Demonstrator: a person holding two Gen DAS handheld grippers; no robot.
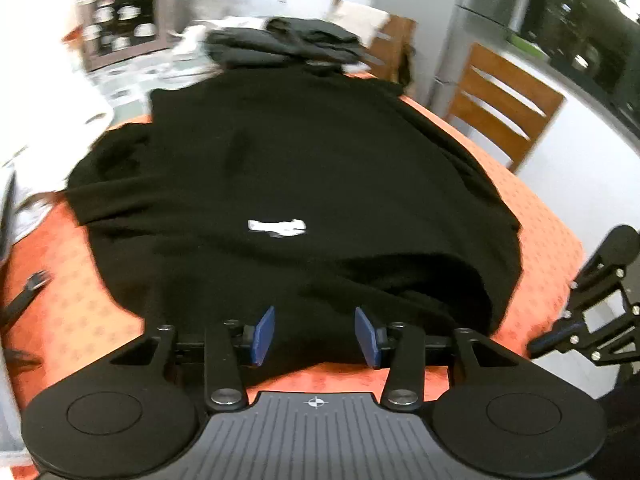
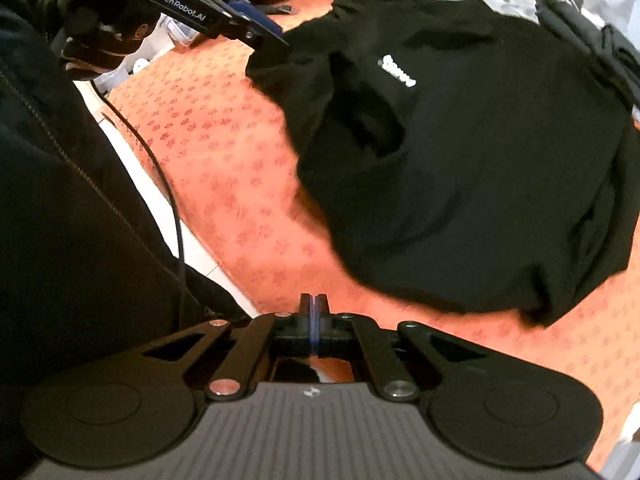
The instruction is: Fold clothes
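A black T-shirt (image 1: pixel 304 184) with a small white logo (image 1: pixel 277 227) lies spread on the orange patterned tablecloth (image 1: pixel 80 312). My left gripper (image 1: pixel 315 334) is open at the shirt's near hem, its blue pads (image 1: pixel 264 336) over the cloth edge, nothing clamped. In the right wrist view the same shirt (image 2: pixel 472 168) lies to the upper right, partly bunched. My right gripper (image 2: pixel 314 312) is shut with its pads together, empty, over bare tablecloth (image 2: pixel 224 152) just short of the shirt. The left gripper (image 2: pixel 256 30) shows at the top left by the shirt's corner. The right gripper (image 1: pixel 560 336) appears at the right edge.
A pile of dark folded clothes (image 1: pixel 288 46) sits at the table's far end. Wooden chairs (image 1: pixel 504 108) stand to the right beyond the table. A person's dark jacket (image 2: pixel 60 220) and a cable (image 2: pixel 168 184) fill the left. A shelf with cups (image 1: pixel 120 20) stands behind.
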